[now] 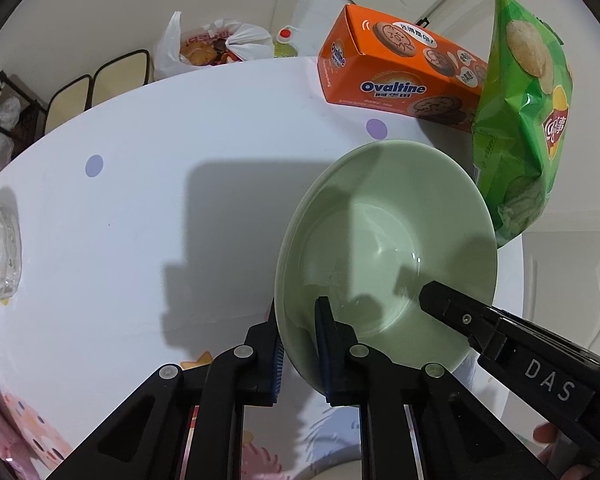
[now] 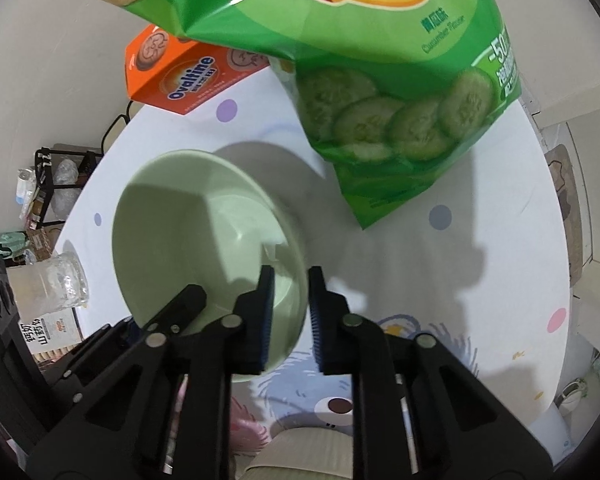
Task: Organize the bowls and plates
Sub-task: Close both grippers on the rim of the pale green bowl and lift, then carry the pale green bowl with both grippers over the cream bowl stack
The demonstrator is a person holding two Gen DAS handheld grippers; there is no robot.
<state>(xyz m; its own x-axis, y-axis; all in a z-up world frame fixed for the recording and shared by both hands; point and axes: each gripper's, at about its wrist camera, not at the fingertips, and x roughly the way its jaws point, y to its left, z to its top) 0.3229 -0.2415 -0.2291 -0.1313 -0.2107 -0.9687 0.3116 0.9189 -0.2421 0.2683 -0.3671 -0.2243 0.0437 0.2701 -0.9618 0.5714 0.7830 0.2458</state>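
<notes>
A pale green bowl (image 1: 380,240) sits on the white dotted table (image 1: 140,200). In the left wrist view my left gripper (image 1: 301,344) is shut on the bowl's near left rim, one blue pad outside the wall and one inside. The right gripper's finger (image 1: 444,304) reaches into the bowl from the right. In the right wrist view my right gripper (image 2: 292,312) clamps the green bowl (image 2: 188,232) at its right rim, and the left gripper (image 2: 180,308) shows at the bowl's near left edge. The bowl is empty.
An orange Ovaltine box (image 1: 396,68) and a green crisp bag (image 1: 520,128) stand just behind the bowl. A clear glass jar (image 1: 0,256) is at the table's left edge, beside a small snack box (image 2: 52,332). A plastic bag (image 1: 216,44) lies beyond the table.
</notes>
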